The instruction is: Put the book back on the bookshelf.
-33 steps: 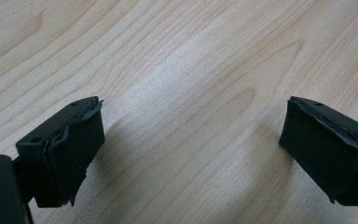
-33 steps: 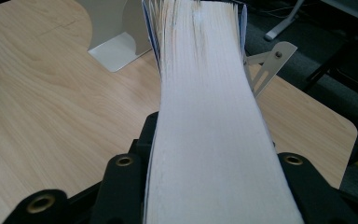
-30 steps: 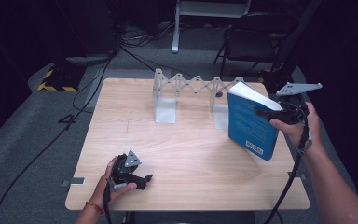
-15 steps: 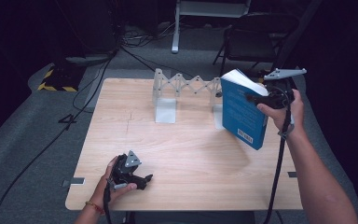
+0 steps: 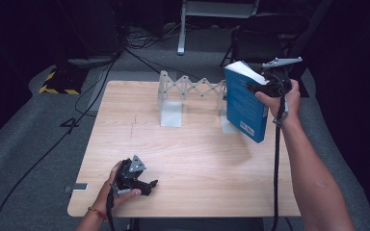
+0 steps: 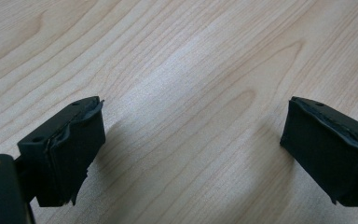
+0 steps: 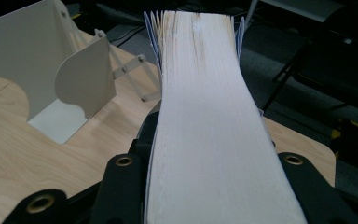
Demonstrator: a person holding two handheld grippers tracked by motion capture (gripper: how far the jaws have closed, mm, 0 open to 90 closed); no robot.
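A thick blue book (image 5: 244, 106) hangs upright over the table's back right part, held by my right gripper (image 5: 262, 88), which is shut on its fore edge. In the right gripper view the white page block (image 7: 205, 107) runs up between the two black jaws of my right gripper (image 7: 214, 172). A white folding book rack (image 5: 192, 89) stands just left of the book, and its end plate (image 7: 81, 77) is close by. My left gripper (image 5: 149, 186) rests on the table near the front left. Its jaws stand wide apart in the left gripper view (image 6: 191, 140), with bare wood between them.
The light wooden table (image 5: 197, 159) has grey carpet around it. A dark chair (image 5: 265, 29) stands behind the back right corner. Cables (image 5: 91, 86) trail over the floor at the left, and a black-and-yellow strip (image 5: 58, 89) lies there too.
My right gripper has carried the blue book to the left, closer to the rack's right end. The left gripper has stayed where it was.
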